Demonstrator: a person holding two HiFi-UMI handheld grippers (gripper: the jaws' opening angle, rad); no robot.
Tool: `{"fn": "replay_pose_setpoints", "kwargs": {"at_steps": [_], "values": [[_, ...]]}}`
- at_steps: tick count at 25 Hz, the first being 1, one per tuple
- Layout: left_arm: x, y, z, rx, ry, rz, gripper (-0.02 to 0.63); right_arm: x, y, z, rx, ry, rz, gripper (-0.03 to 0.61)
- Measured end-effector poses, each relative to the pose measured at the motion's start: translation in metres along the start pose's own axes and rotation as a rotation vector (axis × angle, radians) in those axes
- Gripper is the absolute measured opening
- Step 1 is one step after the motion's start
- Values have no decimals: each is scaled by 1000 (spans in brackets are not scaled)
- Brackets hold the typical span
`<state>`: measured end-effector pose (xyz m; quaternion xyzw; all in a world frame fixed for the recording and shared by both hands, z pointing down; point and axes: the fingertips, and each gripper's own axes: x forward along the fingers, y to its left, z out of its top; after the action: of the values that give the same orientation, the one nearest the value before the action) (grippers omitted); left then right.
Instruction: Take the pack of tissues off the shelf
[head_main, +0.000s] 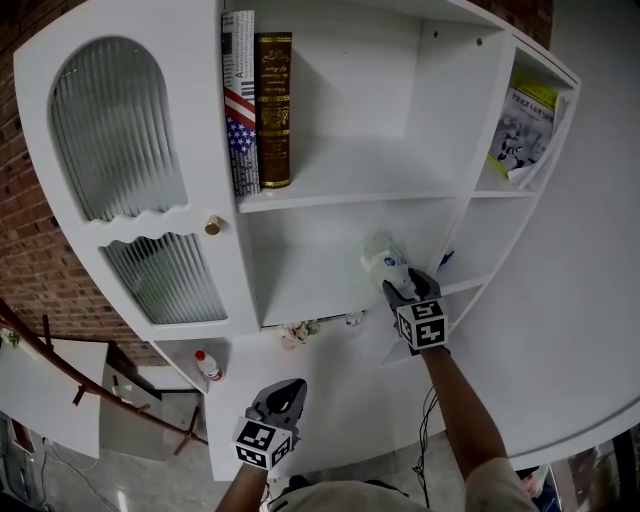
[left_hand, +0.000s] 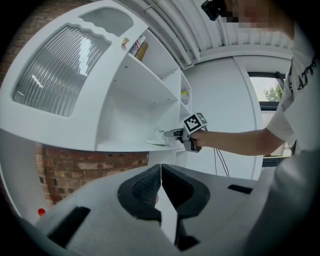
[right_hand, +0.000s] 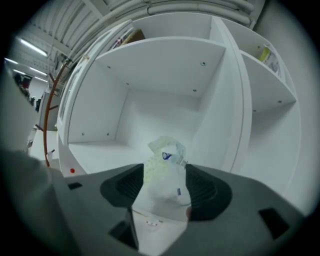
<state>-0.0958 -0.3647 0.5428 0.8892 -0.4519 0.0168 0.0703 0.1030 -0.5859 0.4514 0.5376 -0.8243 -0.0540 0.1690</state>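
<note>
White shelving (head_main: 300, 280) against a brick wall (head_main: 30, 250) fills the scene, and the right claw (right_hand: 164, 172) reaches into its middle open compartment. This claw's jaws stand wide apart with the pack of tissues (right_hand: 167, 150) between them. The dark pads sit close along either side of the soft white wrapper, and no squeeze shows on it. The pack rests on the middle shelf board, toward the compartment's right wall, its crinkled top with a blue mark standing up past the jaw tips. On the shelf above, at the left end, two upright books (head_main: 272, 110) stand side by side, one dark with gilt lettering, one with a flag pattern. Further right, in the narrow side compartment, a magazine (head_main: 525, 125) leans. Left of the open shelves is a ribbed glass door (head_main: 120, 130) with a small round knob (head_main: 212, 225). Below the shelves lies the white counter (head_main: 330, 400), with a few small things at its back that are too small to tell, and a red-capped bottle (head_main: 208, 367) at its left end. The left claw (left_hand: 161, 172) hangs low over the counter's front, well apart from the shelves, its jaws pressed together with nothing between them.
</note>
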Motion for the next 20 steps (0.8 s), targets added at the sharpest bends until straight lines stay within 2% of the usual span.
{"fn": "replay_pose_setpoints", "kwargs": {"at_steps": [7, 12, 18, 20], "values": [[-8, 15, -1, -7, 5, 14, 26, 23, -5, -17, 27, 93, -70, 250], [-10, 22, -1, -10, 5, 19, 26, 33, -4, -28, 21, 156, -75, 246], [-14, 29, -5, -14, 8, 20, 26, 37, -7, -38, 28, 202, -94, 162], [-17, 31, -5, -17, 9, 22, 26, 36, -10, -40, 42, 206, -103, 96]]}}
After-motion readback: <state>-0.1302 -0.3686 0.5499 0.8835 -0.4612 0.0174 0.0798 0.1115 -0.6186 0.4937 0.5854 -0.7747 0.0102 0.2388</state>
